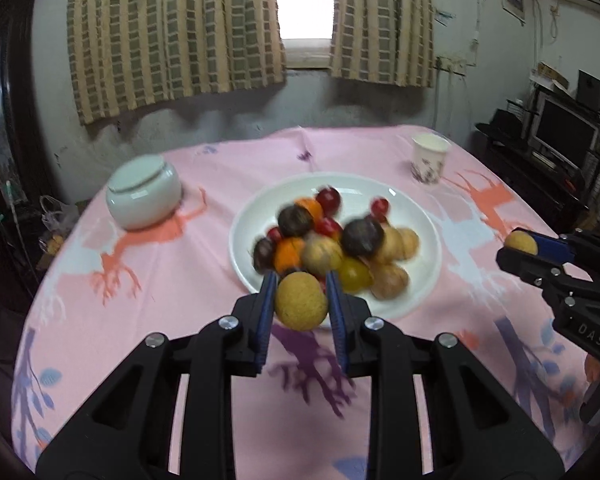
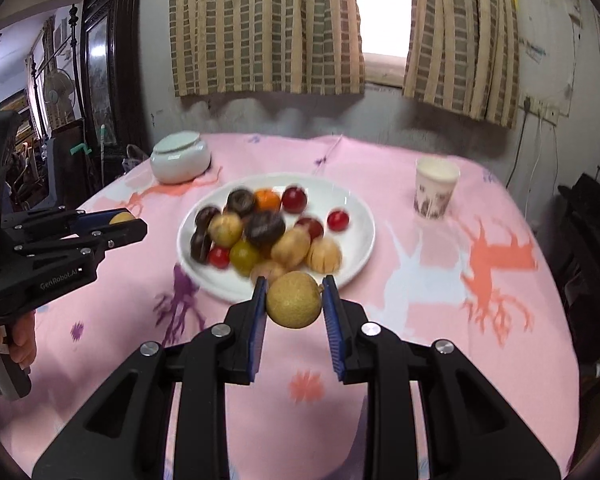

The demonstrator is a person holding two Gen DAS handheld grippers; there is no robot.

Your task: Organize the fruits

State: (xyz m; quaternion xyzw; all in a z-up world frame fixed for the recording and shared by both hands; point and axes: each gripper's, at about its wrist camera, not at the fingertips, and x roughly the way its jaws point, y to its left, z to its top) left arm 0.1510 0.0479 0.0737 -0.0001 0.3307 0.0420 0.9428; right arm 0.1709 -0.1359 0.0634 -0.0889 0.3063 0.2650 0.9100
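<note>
A white plate [image 1: 424, 216] [image 2: 360, 216] in the middle of the pink tablecloth holds a pile of several fruits [image 1: 332, 240] [image 2: 260, 228]: dark, red, orange, tan and yellow-green ones. My left gripper [image 1: 300, 282] is shut on a round tan fruit [image 1: 300, 300] and holds it above the plate's near rim. My right gripper [image 2: 294, 284] is shut on a similar tan fruit [image 2: 294, 300] just in front of the plate. Each gripper shows in the other's view, the right gripper [image 1: 520, 246] at the right and the left gripper [image 2: 126, 220] at the left, fruit between the fingers.
A white lidded jar [image 1: 144, 192] [image 2: 180, 158] stands at the back left of the table. A paper cup [image 1: 430, 158] [image 2: 436, 188] stands at the back right. Curtains and a wall lie behind the table; dark furniture stands on both sides.
</note>
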